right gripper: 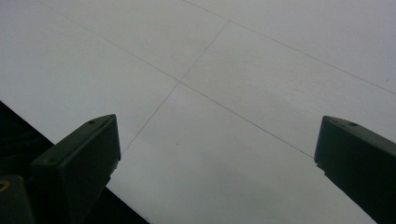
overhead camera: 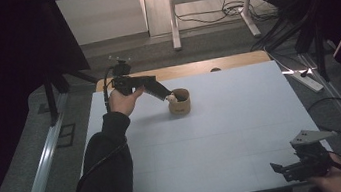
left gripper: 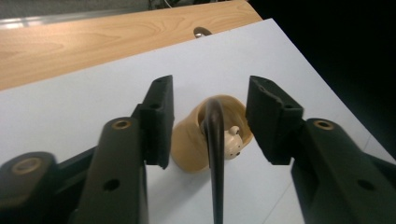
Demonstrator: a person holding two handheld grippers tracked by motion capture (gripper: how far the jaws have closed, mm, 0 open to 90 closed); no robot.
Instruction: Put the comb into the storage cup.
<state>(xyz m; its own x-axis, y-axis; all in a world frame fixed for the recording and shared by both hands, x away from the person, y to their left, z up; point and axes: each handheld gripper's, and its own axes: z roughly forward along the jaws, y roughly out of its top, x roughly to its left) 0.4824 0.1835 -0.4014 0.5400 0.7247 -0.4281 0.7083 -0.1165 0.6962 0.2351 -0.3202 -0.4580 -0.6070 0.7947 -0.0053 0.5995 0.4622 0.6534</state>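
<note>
A tan cup point(overhead camera: 180, 103) stands on the white table point(overhead camera: 224, 134) at the far left. In the left gripper view the cup point(left gripper: 191, 144) holds a small white figure point(left gripper: 232, 140) and a thin dark curved handle point(left gripper: 215, 154) that rises out of it. My left gripper point(overhead camera: 169, 96) hovers at the cup's left rim, tilted down. Its jaws point(left gripper: 211, 86) stand apart, with the handle between them and a gap on each side. My right gripper point(overhead camera: 279, 169) rests by the near right corner, jaws point(right gripper: 217, 123) wide open over bare table.
A wooden strip point(left gripper: 93, 42) runs along the table's far edge, with a small dark object point(overhead camera: 215, 69) on it. A power strip point(overhead camera: 307, 79) and cables point(overhead camera: 337, 113) lie on the floor at the right. Desk legs point(overhead camera: 173, 15) stand behind.
</note>
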